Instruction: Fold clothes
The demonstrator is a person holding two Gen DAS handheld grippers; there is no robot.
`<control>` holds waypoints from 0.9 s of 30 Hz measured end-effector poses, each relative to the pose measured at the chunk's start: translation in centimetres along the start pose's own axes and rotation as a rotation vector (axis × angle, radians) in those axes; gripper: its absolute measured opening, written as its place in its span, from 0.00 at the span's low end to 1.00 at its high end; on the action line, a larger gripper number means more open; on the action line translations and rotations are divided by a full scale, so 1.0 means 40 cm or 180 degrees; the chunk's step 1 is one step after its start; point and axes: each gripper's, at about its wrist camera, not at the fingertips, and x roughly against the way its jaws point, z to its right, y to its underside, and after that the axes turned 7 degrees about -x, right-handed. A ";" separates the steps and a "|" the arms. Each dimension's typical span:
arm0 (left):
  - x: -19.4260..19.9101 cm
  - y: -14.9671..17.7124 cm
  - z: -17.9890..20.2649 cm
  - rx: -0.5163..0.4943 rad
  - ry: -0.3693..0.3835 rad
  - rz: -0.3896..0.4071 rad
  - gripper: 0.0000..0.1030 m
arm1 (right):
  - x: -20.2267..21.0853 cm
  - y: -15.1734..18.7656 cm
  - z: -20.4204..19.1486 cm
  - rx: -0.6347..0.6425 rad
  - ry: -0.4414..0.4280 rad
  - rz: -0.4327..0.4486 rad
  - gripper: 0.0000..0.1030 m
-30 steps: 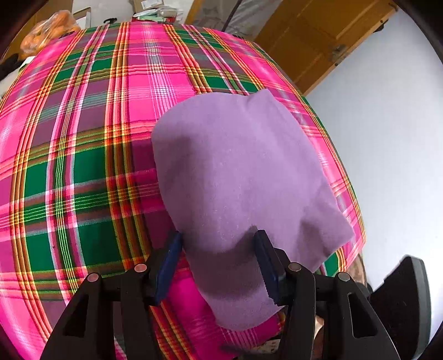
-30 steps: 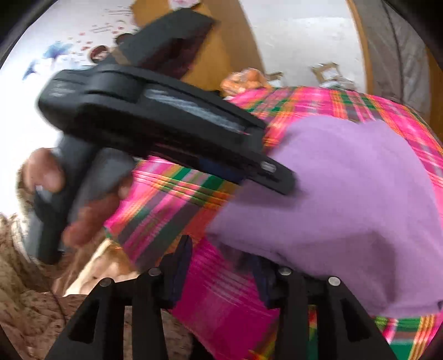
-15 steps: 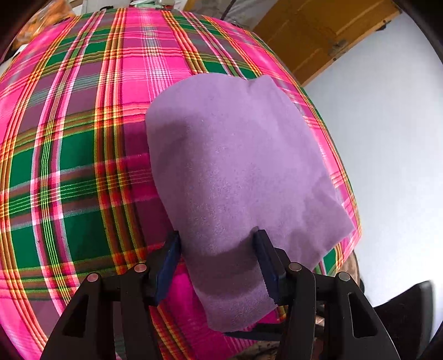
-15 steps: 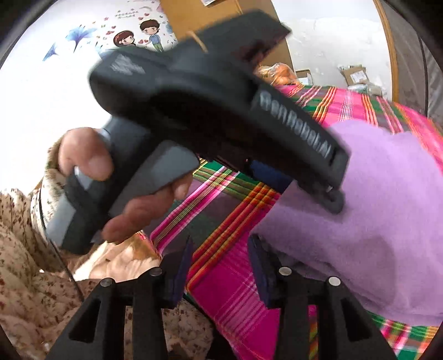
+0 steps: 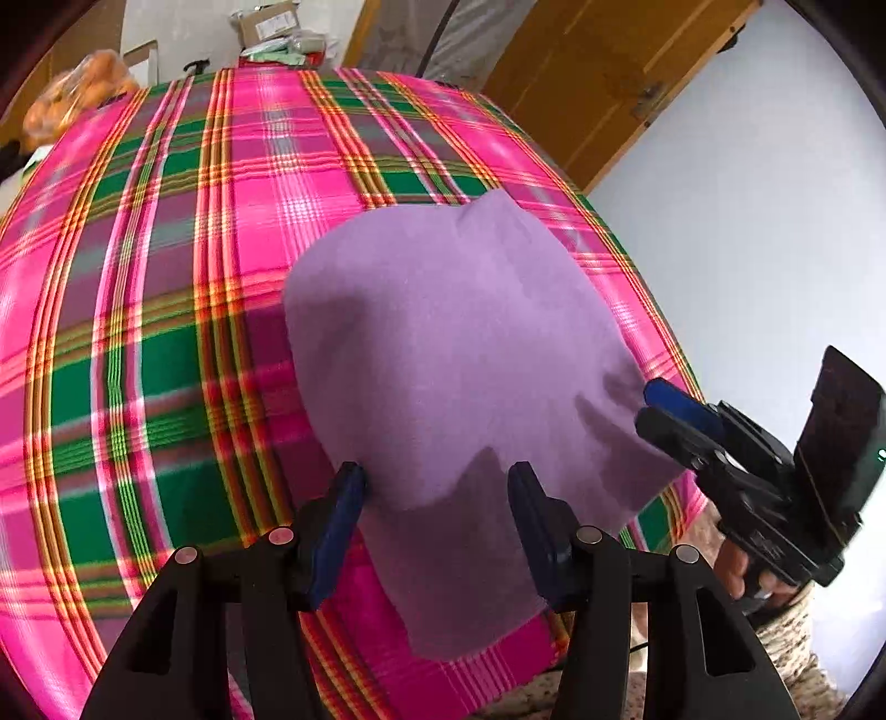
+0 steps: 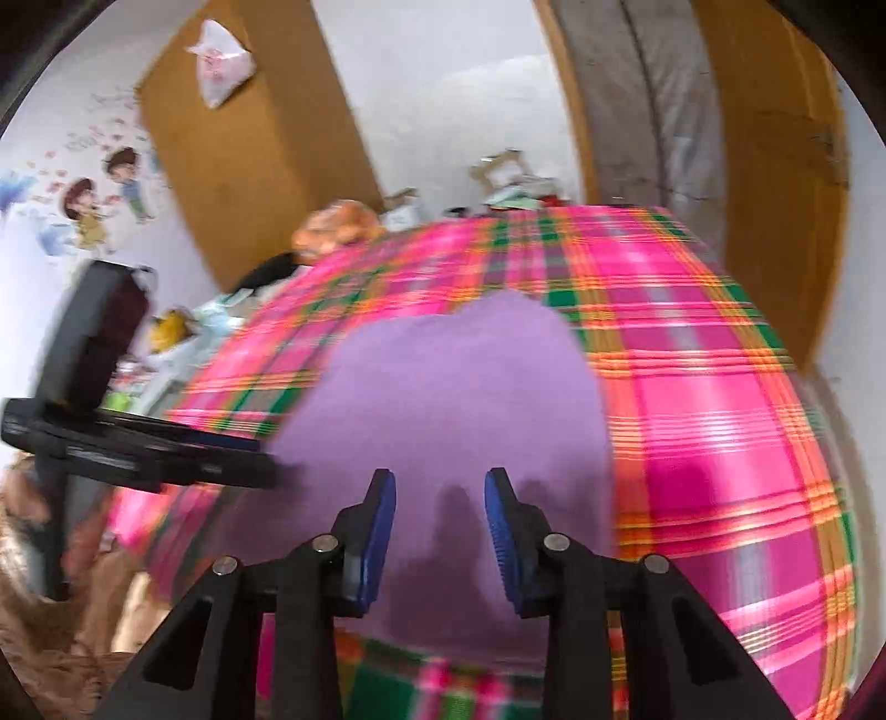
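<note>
A folded purple cloth [image 5: 443, 343] lies flat near the front edge of a table covered in pink and green plaid [image 5: 166, 277]. My left gripper [image 5: 437, 482] is open, its jaws on either side of the cloth's near left part, gripping nothing. My right gripper [image 6: 440, 487] is open over the cloth's [image 6: 454, 399] near edge. It also shows in the left wrist view [image 5: 656, 407] at the cloth's right corner. The left gripper [image 6: 277, 459] reaches in from the left in the right wrist view.
A bag of orange fruit [image 5: 83, 83] sits at the table's far left corner. Boxes and clutter [image 5: 282, 33] stand beyond the far edge. A wooden door [image 5: 609, 83] is at the far right. A white wall lies to the right.
The right gripper has swung from the cloth's left side round to its near right corner. The left gripper pulled back a little. The cloth has stayed flat.
</note>
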 end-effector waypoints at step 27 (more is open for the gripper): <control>-0.034 0.026 -0.020 0.0013 0.0068 -0.0014 0.58 | -0.001 0.054 0.005 0.0397 0.0157 -0.0099 0.31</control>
